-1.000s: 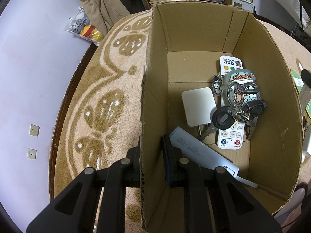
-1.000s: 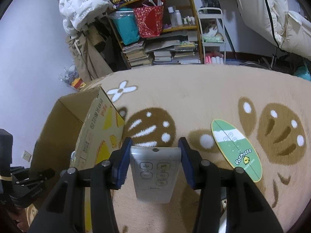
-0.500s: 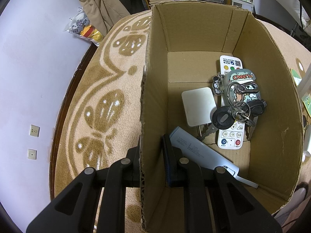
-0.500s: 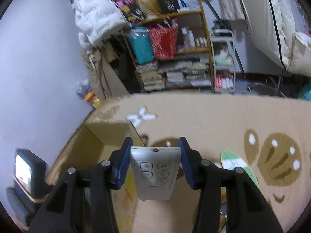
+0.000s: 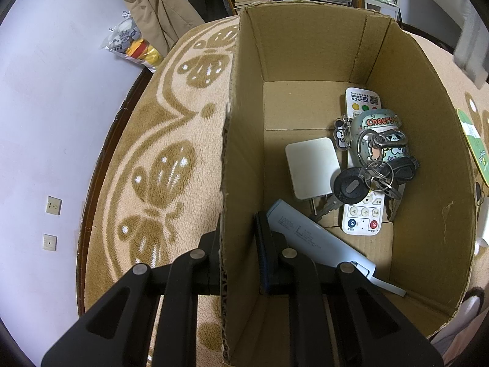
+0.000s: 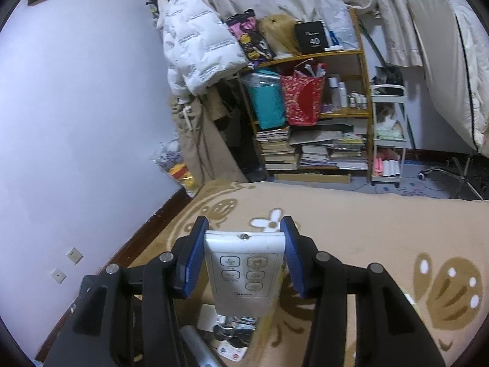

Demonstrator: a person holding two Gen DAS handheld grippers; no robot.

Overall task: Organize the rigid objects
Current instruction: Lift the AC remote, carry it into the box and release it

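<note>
While the white remote (image 6: 244, 270) sits pinched between the blue pads (image 6: 192, 258) of the right gripper (image 6: 244, 257), it hangs in the air above the cardboard box (image 5: 424, 153), and under its lower end I can see some of the box contents. So I judge this item is nearly delivered but not yet released. A good part of the sorting looks done: on the box floor lie another remote with coloured buttons (image 5: 363, 214), a white square charger (image 5: 311, 166), a bunch of keys with a black fob (image 5: 366, 180), a colourful "Cheers" card (image 5: 382, 134) and a pale blue power bank (image 5: 308, 235) leaning in the near corner. What is left, as far as I see, is to lower and let go the held remote, and then at least the green oval card (image 5: 473, 146) that lies on the rug (image 5: 159, 168) just beside the right wall of the box. The left gripper (image 5: 238, 244) is pressed together on the left wall of the box, one finger outside and one inside, which holds the box steady. For free room, the left half of the box floor is bare cardboard, so I think the remote can go down there without hitting the keys. The walls are tall and the top edges are rough, so the descent should be straight. Around the box the rug is open, with the purple wall (image 5: 39, 98) near on the left side.
</note>
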